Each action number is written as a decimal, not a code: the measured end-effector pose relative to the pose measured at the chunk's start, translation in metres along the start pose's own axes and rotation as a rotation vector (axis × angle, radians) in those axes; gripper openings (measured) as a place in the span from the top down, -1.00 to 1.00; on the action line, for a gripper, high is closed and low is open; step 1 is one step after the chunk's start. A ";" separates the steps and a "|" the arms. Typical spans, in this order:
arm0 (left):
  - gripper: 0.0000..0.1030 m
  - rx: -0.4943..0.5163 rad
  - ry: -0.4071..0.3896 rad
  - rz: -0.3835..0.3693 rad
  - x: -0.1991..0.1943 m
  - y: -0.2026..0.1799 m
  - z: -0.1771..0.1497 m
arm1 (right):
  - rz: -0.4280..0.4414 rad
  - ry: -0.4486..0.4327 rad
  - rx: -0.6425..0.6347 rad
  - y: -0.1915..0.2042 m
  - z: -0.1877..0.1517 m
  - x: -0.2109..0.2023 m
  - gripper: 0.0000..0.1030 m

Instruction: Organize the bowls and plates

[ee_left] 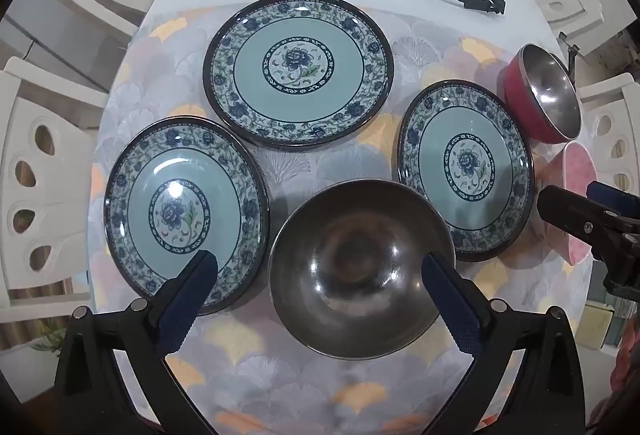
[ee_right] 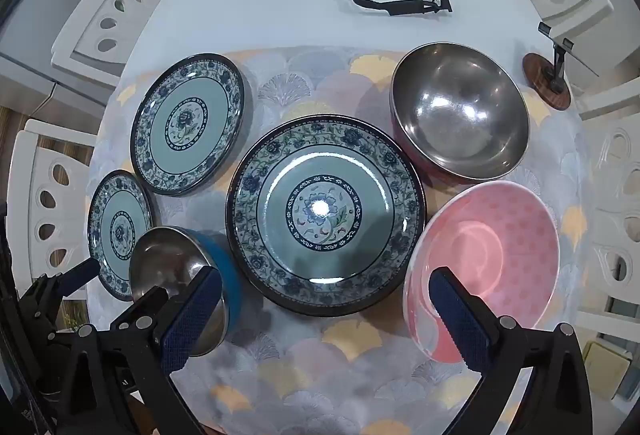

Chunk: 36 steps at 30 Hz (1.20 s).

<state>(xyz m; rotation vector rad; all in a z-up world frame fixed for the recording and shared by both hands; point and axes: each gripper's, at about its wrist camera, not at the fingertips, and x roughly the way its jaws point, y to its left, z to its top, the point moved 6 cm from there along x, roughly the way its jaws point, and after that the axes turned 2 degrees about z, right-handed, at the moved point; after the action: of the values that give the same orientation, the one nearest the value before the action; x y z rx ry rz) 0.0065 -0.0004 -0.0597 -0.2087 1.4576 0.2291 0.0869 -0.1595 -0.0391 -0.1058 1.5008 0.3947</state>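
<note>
while both tongs gape apart, plates show blue floral rims, teal centres.

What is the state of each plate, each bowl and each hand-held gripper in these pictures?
Left plate: flat on table, empty.
Far plate: flat, empty.
Right plate: flat, empty.
Blue steel bowl: upright, empty.
Red steel bowl: upright, empty.
Pink bowl: upright, empty.
Left hand-held gripper: open, holding nothing.
Right hand-held gripper: open, holding nothing.
</note>
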 end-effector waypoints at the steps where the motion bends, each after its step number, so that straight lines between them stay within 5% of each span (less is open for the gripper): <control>1: -0.98 0.002 0.001 0.000 0.000 0.000 0.000 | 0.004 0.001 -0.001 0.000 0.000 0.000 -1.00; 36: -0.98 -0.011 0.002 -0.001 -0.001 -0.001 0.001 | 0.015 -0.002 0.003 0.002 -0.002 -0.005 -1.00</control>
<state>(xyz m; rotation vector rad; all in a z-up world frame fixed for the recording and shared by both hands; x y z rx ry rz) 0.0077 -0.0012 -0.0581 -0.2185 1.4580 0.2360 0.0840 -0.1589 -0.0340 -0.0919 1.5005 0.4046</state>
